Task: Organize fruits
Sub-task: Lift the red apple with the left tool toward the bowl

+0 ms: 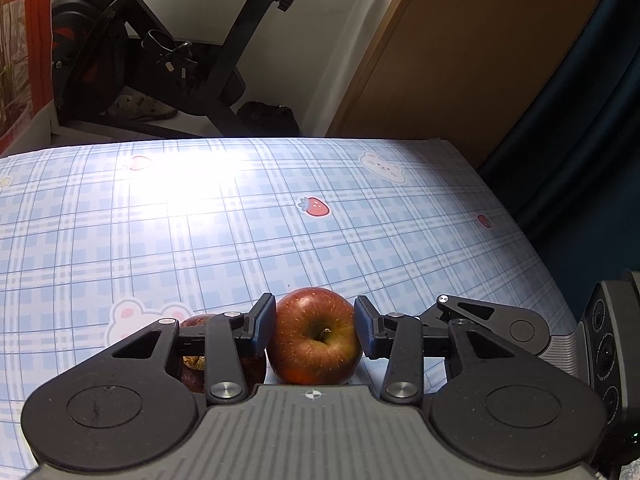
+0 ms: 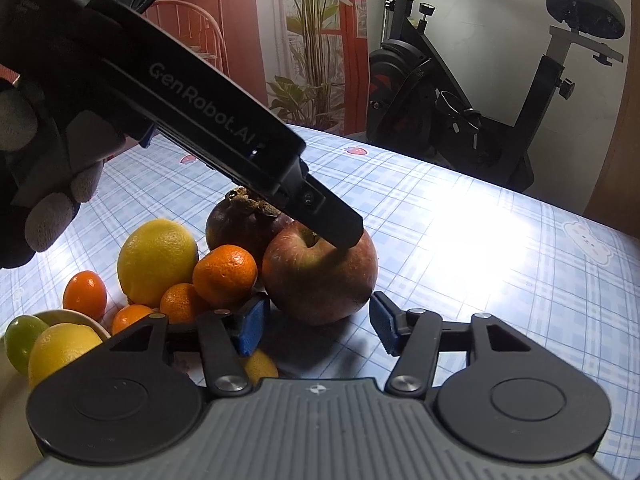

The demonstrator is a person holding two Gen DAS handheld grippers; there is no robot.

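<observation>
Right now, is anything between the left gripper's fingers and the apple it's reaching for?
Nothing visible. The left gripper already straddles the apple, a pad on each side. A mangosteen sits just behind the apple, outside the jaws. The right gripper hangs open in front of the apple, not touching.

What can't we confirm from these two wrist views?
- Left gripper grip on apple: right pad contact unclear.
- Mangosteen: left view, behind finger linkage.
- Bowl: right view, cut by gripper body.
- Yellow fruit: under right gripper, unidentifiable.
</observation>
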